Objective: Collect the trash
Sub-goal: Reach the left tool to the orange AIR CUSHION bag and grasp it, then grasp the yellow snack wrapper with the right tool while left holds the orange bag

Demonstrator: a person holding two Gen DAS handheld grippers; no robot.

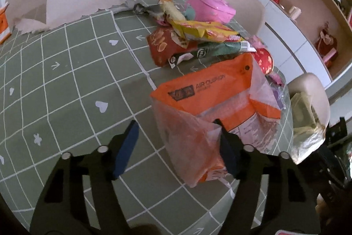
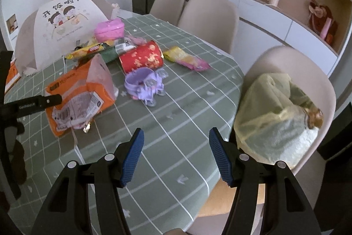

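Observation:
An orange "AIR CUSHION" bag (image 1: 211, 100) lies on the green checked tablecloth (image 1: 66, 85). My left gripper (image 1: 176, 136) is open, with its right finger inside the bag's open mouth and its left finger outside over the cloth. In the right wrist view the same bag (image 2: 81, 94) is at the left with the left gripper (image 2: 52, 99) at it. My right gripper (image 2: 176, 142) is open and empty over the cloth near the table's right edge. More trash lies beyond: a red tube (image 2: 142, 57), a purple wrapper (image 2: 144, 84), a yellow-pink packet (image 2: 187, 58), snack packets (image 1: 198, 36).
A pink container (image 2: 110, 30) and a white mesh food cover (image 2: 63, 25) stand at the back of the table. Beige chairs (image 2: 209, 19) ring the right side; the nearest holds a filled translucent yellow bag (image 2: 272, 116). Shelves with ornaments line the wall.

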